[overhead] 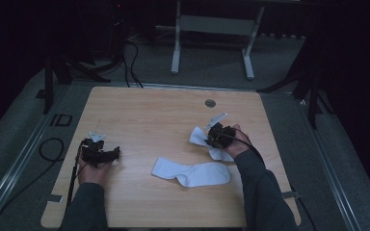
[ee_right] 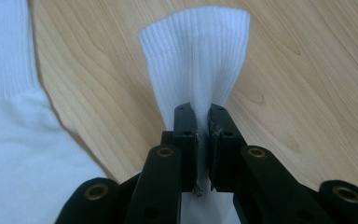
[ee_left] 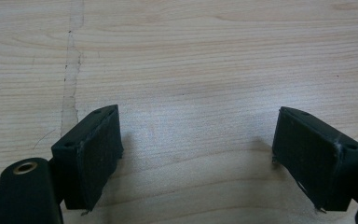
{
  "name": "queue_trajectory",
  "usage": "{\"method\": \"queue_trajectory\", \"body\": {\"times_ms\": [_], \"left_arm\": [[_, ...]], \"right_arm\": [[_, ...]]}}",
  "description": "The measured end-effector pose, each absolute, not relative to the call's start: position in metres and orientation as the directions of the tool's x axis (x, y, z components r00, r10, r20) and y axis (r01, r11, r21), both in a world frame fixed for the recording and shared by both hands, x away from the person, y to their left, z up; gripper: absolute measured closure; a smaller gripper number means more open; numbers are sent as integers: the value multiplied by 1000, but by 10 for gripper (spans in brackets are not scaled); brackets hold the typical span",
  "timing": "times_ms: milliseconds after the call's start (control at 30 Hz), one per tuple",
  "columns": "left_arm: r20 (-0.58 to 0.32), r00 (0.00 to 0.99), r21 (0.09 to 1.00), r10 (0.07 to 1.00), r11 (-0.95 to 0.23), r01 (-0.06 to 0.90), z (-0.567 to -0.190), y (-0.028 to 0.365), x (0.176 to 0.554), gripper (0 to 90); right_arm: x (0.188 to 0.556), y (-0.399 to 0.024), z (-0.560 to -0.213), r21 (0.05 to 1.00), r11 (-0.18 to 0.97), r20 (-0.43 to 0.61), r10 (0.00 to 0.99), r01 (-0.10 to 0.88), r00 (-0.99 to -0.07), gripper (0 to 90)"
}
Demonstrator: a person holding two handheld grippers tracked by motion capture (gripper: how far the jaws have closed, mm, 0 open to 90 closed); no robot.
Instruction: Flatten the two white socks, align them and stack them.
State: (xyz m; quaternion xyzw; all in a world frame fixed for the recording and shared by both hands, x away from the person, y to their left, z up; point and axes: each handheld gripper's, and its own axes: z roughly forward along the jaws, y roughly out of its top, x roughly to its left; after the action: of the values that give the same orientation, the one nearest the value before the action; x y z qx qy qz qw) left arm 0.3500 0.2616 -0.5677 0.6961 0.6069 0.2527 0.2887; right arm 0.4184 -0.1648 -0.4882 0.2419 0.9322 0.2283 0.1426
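The light wooden table point(overhead: 139, 110) carries a flat white sock point(overhead: 192, 173) at centre. Just right, the right gripper point(ee_right: 203, 122) pinches a second ribbed white sock point(ee_right: 198, 56). The left gripper point(ee_left: 196, 154) gapes, empty.

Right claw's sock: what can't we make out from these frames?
- Held sock: in the right gripper view the right claw covers its lower part; the bottom edge cuts it off.
- High view: the hand hides the sock's middle.
- Flat sock: left and bottom edges crop it in the right gripper view.
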Motion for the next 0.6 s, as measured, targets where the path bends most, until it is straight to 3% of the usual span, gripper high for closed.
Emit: {"method": "queue_trajectory", "body": {"times_ms": [600], "left_arm": [[-2,132,711,991,-92,697,-568,261,350,158]], "right_arm": [[392,-167,-466,539,756,-143,516,371,-845,829]]}}
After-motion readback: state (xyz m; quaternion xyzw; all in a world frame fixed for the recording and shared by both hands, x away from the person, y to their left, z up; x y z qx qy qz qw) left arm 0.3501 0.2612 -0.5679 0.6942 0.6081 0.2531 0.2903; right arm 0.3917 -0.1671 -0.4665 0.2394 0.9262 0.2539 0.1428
